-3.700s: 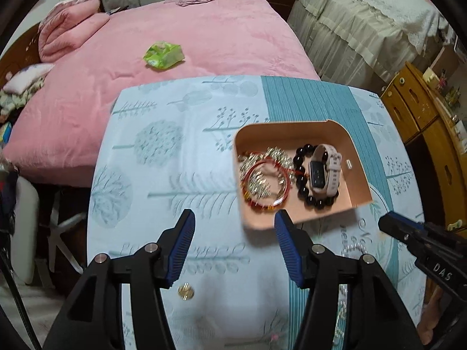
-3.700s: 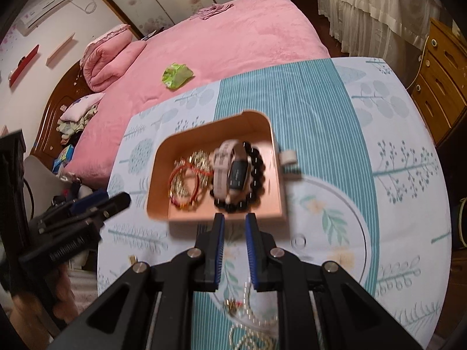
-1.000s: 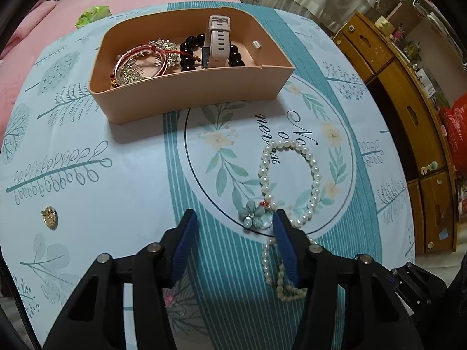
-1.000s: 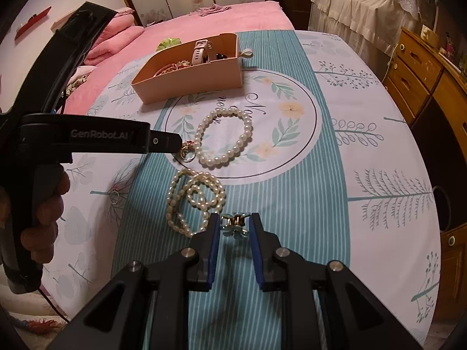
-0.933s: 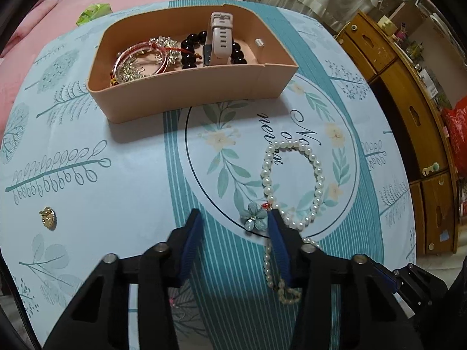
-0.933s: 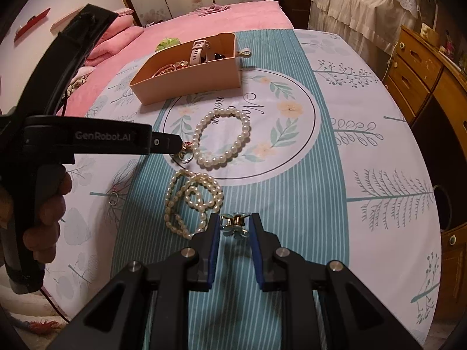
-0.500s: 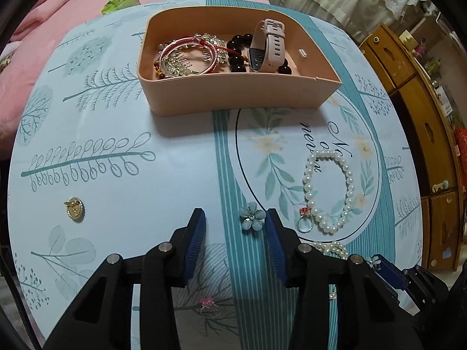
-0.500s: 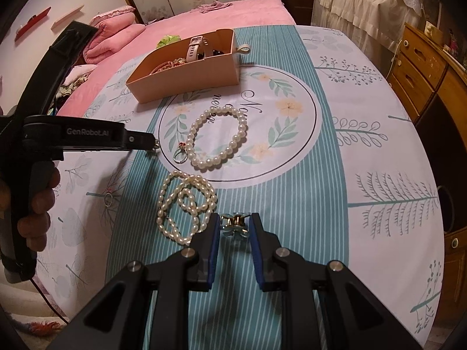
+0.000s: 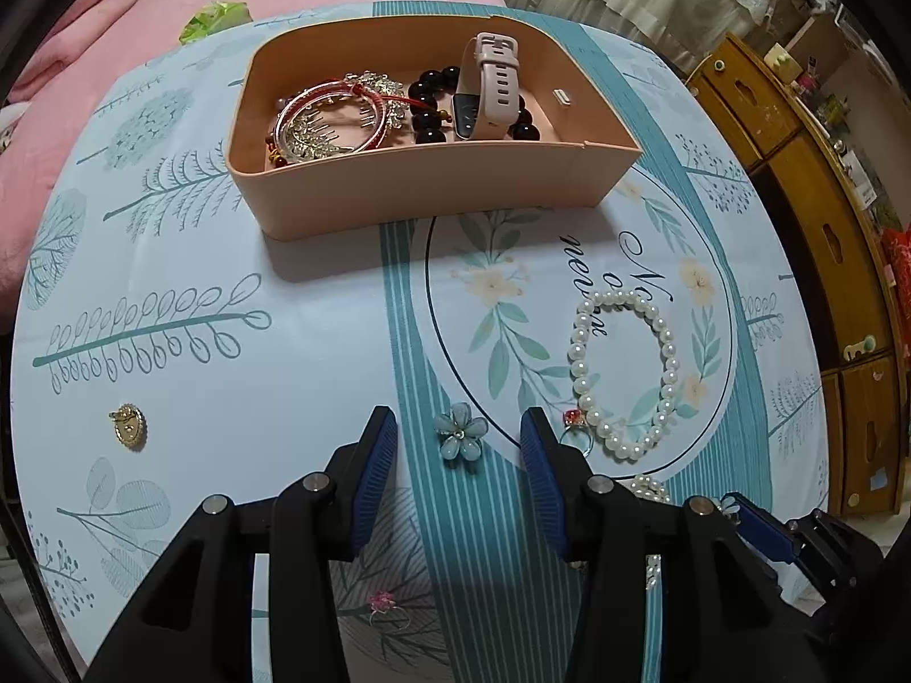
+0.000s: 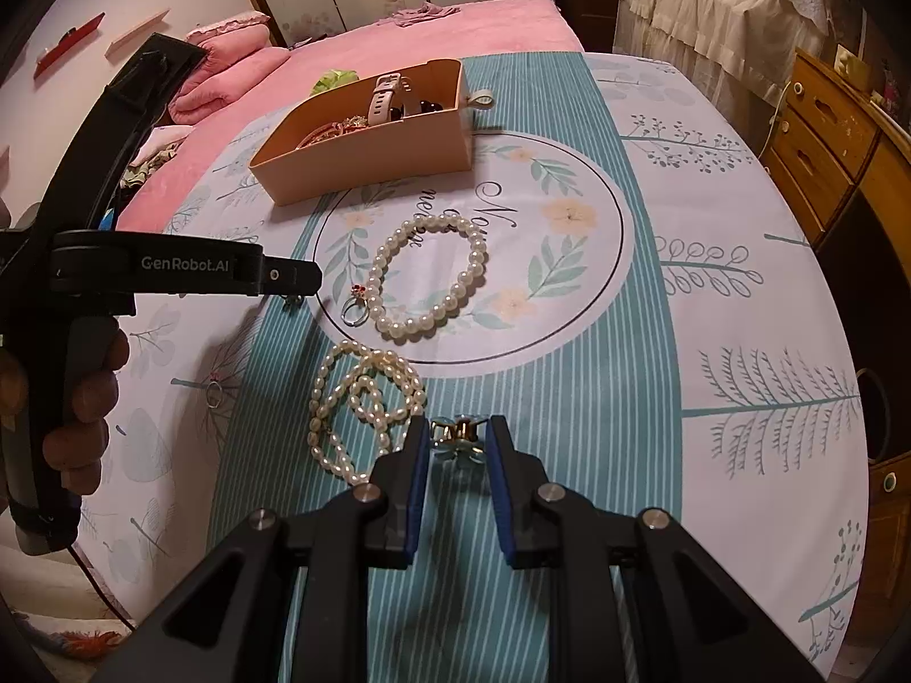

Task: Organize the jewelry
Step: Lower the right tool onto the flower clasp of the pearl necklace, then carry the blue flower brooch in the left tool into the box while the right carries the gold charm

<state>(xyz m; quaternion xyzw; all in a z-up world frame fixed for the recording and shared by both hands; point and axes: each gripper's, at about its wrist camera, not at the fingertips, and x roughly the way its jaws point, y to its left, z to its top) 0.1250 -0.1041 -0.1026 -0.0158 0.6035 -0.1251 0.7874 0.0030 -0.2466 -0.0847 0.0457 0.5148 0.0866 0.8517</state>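
Note:
A peach box [image 9: 433, 193] [image 10: 364, 165] at the far side of the table holds bangles, a black bead bracelet and a pink watch [image 9: 489, 91]. My left gripper [image 9: 458, 438] is open, its fingers on either side of a blue flower piece [image 9: 460, 432] on the cloth. My right gripper [image 10: 455, 438] is shut on a small flower clip [image 10: 458, 438], low over the table. A pearl bracelet [image 9: 623, 375] [image 10: 427, 279], a red-stone ring [image 10: 356, 307] and a pearl necklace [image 10: 364, 398] lie between the grippers.
A gold brooch [image 9: 130, 427] lies at the left and a small pink-stone ring [image 9: 381, 603] lies under the left gripper. A pink bed [image 10: 398, 40] stands beyond the table and wooden drawers [image 9: 825, 227] to the right. The left gripper's body [image 10: 171, 267] reaches in from the left.
My left gripper has shifted left from the pearls to the blue flower piece, now between its fingers. My right gripper has stayed shut on the flower clip, hardly moving.

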